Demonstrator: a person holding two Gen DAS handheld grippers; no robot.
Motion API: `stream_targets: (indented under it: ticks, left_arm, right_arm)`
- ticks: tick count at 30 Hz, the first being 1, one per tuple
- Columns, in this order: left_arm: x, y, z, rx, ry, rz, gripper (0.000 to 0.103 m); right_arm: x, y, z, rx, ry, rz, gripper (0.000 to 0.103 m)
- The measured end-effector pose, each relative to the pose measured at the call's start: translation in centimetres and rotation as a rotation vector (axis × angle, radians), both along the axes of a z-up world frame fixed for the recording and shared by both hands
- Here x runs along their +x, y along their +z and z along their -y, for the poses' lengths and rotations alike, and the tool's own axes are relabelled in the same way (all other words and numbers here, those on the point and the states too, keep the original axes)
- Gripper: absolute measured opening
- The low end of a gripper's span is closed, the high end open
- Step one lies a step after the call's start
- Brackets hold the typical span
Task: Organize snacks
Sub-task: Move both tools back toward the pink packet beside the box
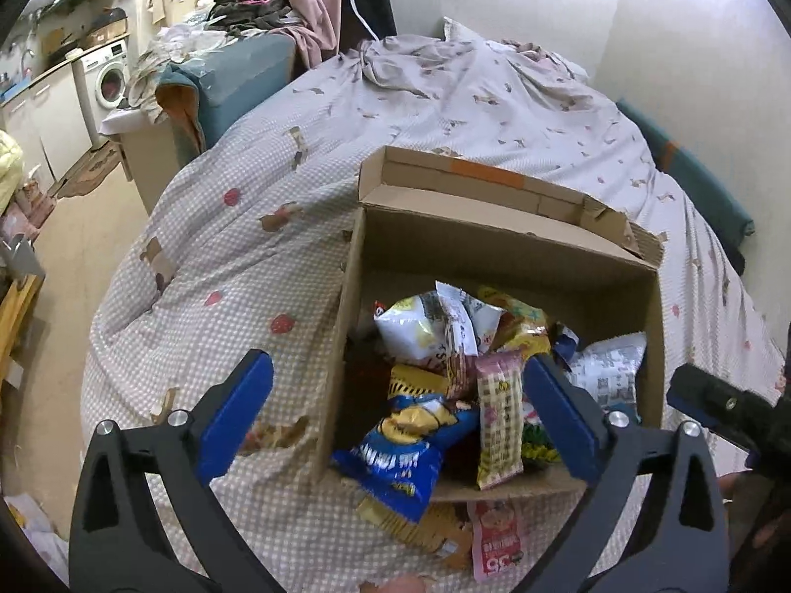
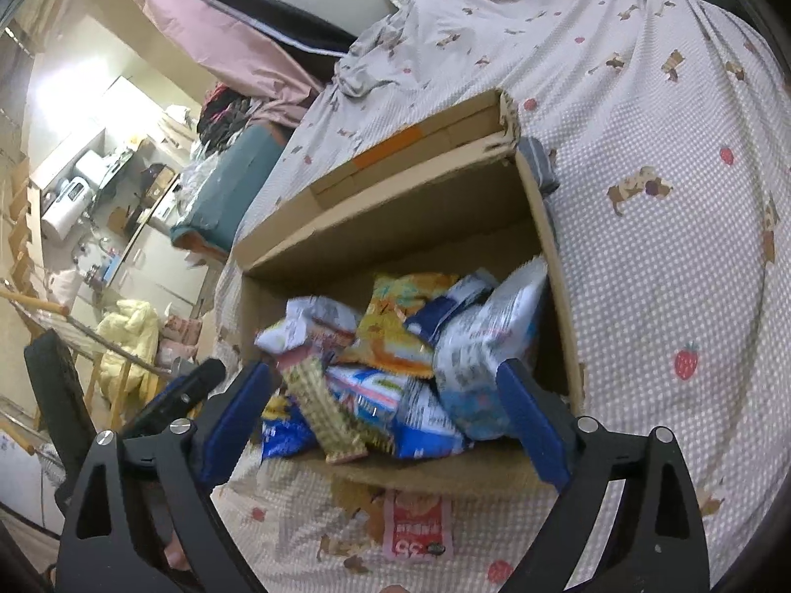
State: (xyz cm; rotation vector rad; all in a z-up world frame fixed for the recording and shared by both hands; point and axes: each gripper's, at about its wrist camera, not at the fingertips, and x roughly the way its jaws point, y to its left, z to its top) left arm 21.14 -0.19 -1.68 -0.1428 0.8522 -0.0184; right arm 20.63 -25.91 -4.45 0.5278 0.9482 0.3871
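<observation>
An open cardboard box (image 1: 519, 252) stands on the bed and holds several snack packets. A blue chip bag (image 1: 400, 449) and a pink checked packet (image 1: 499, 420) hang over its near edge. A pink packet (image 1: 494, 538) and a yellow packet (image 1: 425, 529) lie on the quilt in front of the box. My left gripper (image 1: 400, 410) is open and empty just above the box's near edge. My right gripper (image 2: 390, 420) is open and empty over the same box (image 2: 395, 212), near the checked packet (image 2: 326, 415). The pink packet (image 2: 420, 529) lies below it.
The bed has a dotted quilt (image 1: 222, 257) with a crumpled pillow (image 1: 420, 59) at the far end. A blue sofa arm (image 1: 232, 84) piled with clothes and a washing machine (image 1: 106, 81) stand to the left. The right gripper's finger (image 1: 717, 405) shows beside the box.
</observation>
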Motion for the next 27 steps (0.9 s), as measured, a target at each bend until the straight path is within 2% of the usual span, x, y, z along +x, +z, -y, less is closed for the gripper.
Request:
stream_targets:
  ticks: [5,10,13,17,19,23,27]
  left_arm:
    - [-2.0,0.6,-0.1,0.048,-0.025,0.016,0.1]
    - [-3.8,0.4,-0.9,0.076,-0.039,-0.002,0.1]
    - [-5.0,-0.1,-2.5,0.048,-0.005,-0.038,0.1]
    - [-6.5,-1.2,-5.2,-0.026,0.056,-0.11,0.1]
    - [-7.0,-2.0,-6.1,-0.021,0.088,-0.146,0.1]
    - [-7.6,-3.4,-7.3,-0.05,0.129,-0.218,0.1]
    - [-8.3,-3.9,-7.2,-0.056,0.128,-0.236,0.1]
  right_arm:
    - [-1.8,0.2,-0.8,-0.039,0.026,0.009,0.095]
    - [-3.6,-0.4,-1.4,-0.07,0.04,-0.014,0.095]
    - [-4.7,-1.2,-1.4,-0.074,0.043,-0.042,0.095]
    - [-6.2,-2.7,-1.3,-0.021,0.038,-0.109,0.095]
    - [-6.7,-3.5,-1.6,-0.023,0.043,-0.14,0.095]
    - [-7.3,-5.4,-3.1,-0.056,0.078,-0.207,0.095]
    - [-6.9,-7.4,-5.5,-0.168,0.123,-0.248,0.095]
